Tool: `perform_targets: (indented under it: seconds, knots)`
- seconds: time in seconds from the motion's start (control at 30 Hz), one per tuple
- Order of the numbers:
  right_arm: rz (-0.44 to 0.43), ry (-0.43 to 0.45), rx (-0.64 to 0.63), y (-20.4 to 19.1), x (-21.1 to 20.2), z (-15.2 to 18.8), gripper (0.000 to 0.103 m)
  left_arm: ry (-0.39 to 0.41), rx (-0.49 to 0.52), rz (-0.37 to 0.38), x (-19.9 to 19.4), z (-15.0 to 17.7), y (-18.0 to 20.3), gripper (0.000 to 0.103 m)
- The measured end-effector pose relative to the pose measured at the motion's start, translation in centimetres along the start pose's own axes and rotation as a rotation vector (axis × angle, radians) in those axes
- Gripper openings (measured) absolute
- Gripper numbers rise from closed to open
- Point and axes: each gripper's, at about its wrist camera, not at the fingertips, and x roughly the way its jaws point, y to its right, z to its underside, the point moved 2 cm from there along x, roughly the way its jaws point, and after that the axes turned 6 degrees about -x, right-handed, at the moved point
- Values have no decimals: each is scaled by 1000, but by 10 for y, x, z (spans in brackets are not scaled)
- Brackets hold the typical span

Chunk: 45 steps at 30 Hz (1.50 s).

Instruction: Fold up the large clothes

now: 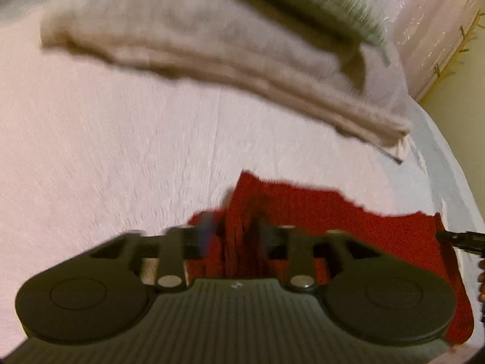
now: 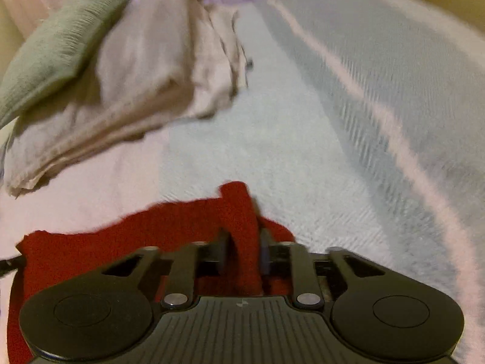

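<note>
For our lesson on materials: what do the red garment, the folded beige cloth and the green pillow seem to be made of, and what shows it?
Red garment: likely knitted or fleecy fabric; matte, fuzzy, ragged-looking edge.
Folded beige cloth: probably thin woven cotton or linen; soft, limp stacked layers, no sheen.
Green pillow: seemingly ribbed textile; fine parallel lines, matte.
Blur leaves the exact fibres open.

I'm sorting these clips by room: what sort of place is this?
Probably a bedroom: the work surface looks like a bed with a textured bedspread, a green pillow near its head, and folded beige linens stacked beside it.
</note>
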Motion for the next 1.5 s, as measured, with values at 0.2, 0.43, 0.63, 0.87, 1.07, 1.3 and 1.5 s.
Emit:
perform_targets:
  seconds: [0.2,0.43,0.63,0.87,1.07,1.3,1.5]
  knots:
    - [-41,136,-243,-76,-22,-7,60,38,212,31,-6,1,70,43]
    - [-15,13,-191,-47,45,6,60,-47,233,2,61,3,69,34]
    - [-56,98,-161,-55,-65,27,60,-4,111,18,-30,14,70,34]
    - [-78,-116,-146,-59,-73,116,60,-158,55,-75,-55,101,75,29]
    - [-32,-127,-109,-68,-103,100,60,-154,97,-219,-85,85,105,52]
    - [100,-245,-108,-97,-135,111,61,-240,98,-301,-128,111,151,69]
    - [86,-260,-101,-119,-157,126,61,-270,86,-351,-151,140,180,69]
